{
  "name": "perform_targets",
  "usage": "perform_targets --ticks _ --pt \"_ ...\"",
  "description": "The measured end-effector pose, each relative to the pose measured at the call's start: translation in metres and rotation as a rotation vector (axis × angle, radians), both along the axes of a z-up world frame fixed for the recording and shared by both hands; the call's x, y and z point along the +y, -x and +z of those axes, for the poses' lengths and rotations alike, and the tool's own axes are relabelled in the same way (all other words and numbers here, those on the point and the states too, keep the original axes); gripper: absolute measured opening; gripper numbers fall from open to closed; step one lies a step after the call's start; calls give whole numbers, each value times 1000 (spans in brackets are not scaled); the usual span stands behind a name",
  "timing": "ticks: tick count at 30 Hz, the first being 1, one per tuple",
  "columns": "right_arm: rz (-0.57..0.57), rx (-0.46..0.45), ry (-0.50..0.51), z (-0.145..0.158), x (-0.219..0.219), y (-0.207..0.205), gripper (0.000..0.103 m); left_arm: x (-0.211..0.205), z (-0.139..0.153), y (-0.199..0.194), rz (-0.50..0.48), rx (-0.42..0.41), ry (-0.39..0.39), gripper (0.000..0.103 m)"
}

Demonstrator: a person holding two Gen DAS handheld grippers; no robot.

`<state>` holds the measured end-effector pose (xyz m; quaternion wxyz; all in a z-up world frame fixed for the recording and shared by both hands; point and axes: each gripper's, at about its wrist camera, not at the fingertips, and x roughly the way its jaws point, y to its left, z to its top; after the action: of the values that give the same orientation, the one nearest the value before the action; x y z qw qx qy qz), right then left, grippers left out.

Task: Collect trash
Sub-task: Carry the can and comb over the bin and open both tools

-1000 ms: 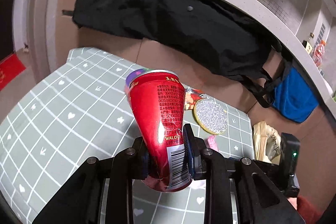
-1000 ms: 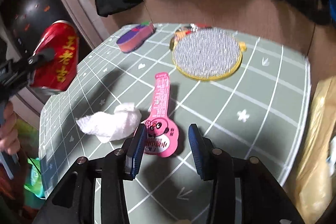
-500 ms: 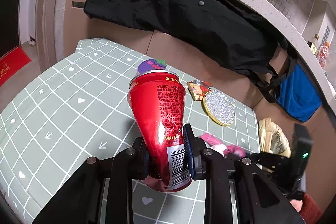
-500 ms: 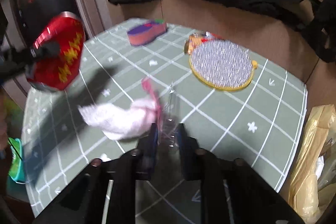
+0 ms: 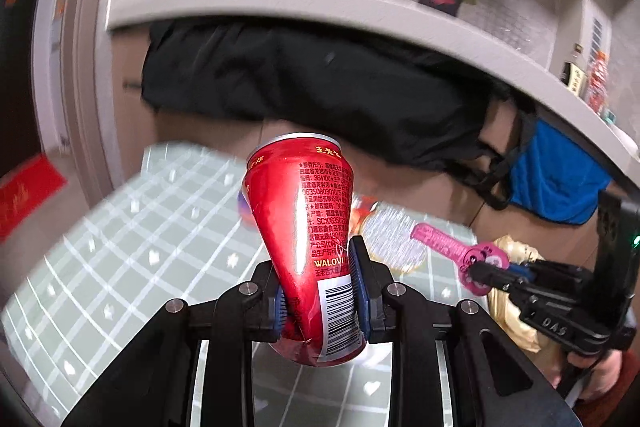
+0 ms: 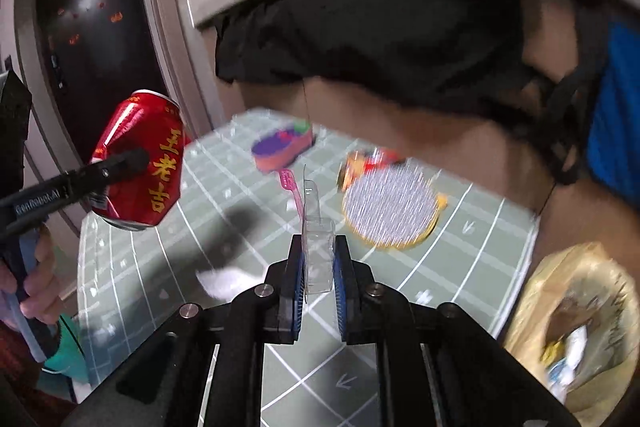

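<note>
My left gripper (image 5: 319,289) is shut on a dented red drink can (image 5: 306,219) and holds it above the green checked table (image 5: 132,247); the can also shows in the right wrist view (image 6: 142,163). My right gripper (image 6: 319,281) is shut on a pink blister package (image 6: 316,223) with a clear plastic front, lifted off the table; it shows in the left wrist view (image 5: 456,249) at the right. A crumpled white tissue (image 6: 228,277) lies on the table below the right gripper.
A round glittery disc with a yellow rim (image 6: 390,209), a purple and pink box (image 6: 282,147) and a red snack wrapper (image 6: 366,163) lie on the table. A yellow trash bag (image 6: 576,323) hangs at the right edge. Black clothing (image 5: 320,83) drapes behind.
My right gripper closed on the pink package and lifted it off the table. My left gripper rose with the can still held.
</note>
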<state>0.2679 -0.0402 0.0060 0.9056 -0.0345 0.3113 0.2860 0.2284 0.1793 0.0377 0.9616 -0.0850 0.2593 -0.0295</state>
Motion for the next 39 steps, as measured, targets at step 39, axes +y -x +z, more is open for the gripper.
perform_targets --ticks 39 --pt "-399 -303 -29 101 -247 48 13 -287 42 -42 -393 -95 -16 28"
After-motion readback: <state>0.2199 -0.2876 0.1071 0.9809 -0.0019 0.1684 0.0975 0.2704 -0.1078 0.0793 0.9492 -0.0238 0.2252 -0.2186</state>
